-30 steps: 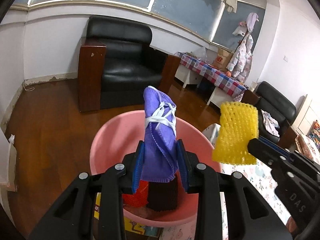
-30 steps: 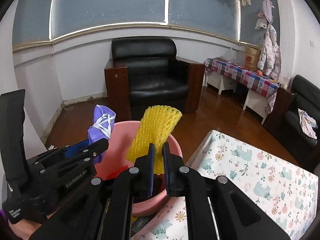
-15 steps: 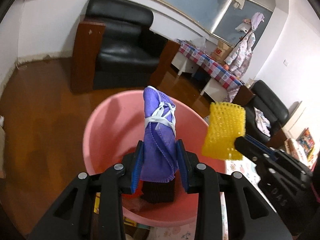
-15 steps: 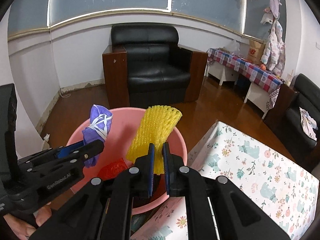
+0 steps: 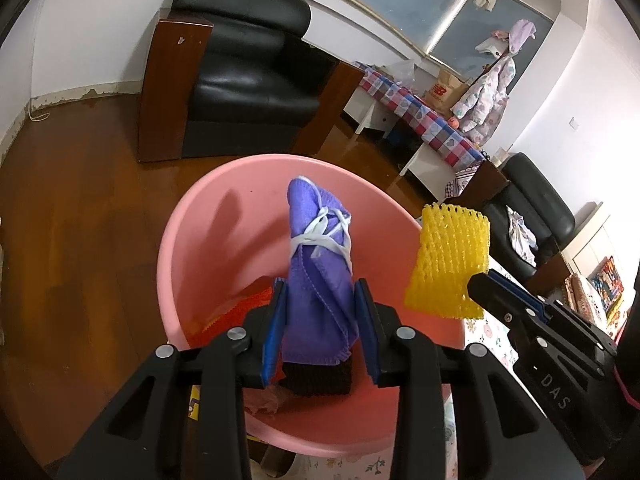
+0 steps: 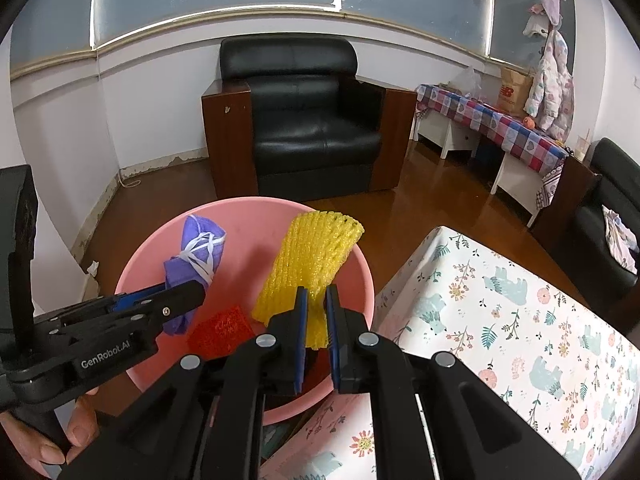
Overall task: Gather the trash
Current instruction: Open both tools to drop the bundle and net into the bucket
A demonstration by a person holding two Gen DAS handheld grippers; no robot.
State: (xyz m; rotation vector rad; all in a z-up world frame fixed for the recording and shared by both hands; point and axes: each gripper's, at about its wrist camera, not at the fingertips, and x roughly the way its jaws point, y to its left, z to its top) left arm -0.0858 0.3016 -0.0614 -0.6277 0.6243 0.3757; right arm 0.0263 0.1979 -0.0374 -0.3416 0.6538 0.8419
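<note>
Both grippers have dropped lower over the pink basin (image 5: 176, 248) than a second ago, so its rim now fills much more of each view. The left gripper (image 5: 320, 320) keeps its jaws clamped on the purple cloth bundle (image 5: 316, 276) tied with white string, held upright above the basin's inside. The right gripper (image 6: 316, 328) stays closed on the yellow foam net (image 6: 308, 256), over the basin's right side. Red mesh (image 6: 220, 330) lies on the basin floor, beside the floral tablecloth (image 6: 520, 320)
</note>
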